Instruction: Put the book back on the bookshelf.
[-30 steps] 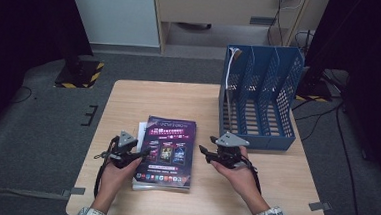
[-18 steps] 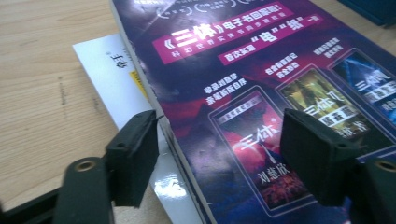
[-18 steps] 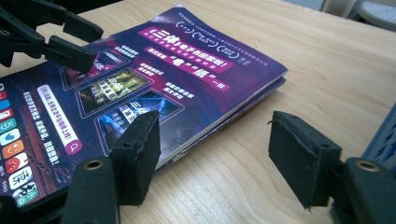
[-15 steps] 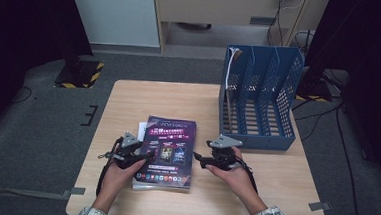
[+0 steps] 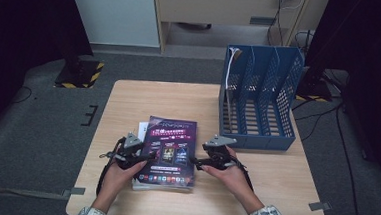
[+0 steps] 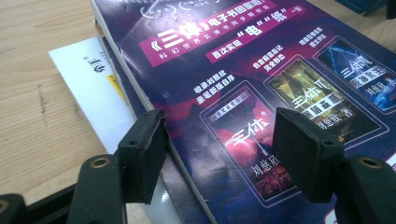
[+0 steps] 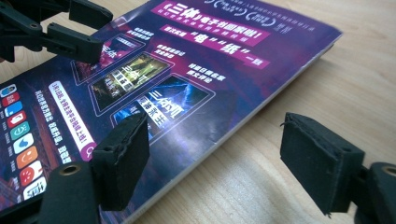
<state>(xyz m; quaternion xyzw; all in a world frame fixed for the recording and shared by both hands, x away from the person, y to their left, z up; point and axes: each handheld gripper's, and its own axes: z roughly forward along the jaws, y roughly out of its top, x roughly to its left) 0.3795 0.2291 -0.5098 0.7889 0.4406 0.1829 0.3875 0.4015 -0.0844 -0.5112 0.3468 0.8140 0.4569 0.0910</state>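
The purple magazine (image 5: 168,151) lies flat on the worktop (image 5: 128,103), topping a small stack near the front edge, with a white booklet (image 6: 88,84) showing beneath it. The left tongs (image 5: 145,158) straddle its left edge, spread and not pinching. The right tongs (image 5: 195,162) have just been opening; they straddle its right edge, pads apart. A blue file rack (image 5: 259,96) stands at the right.
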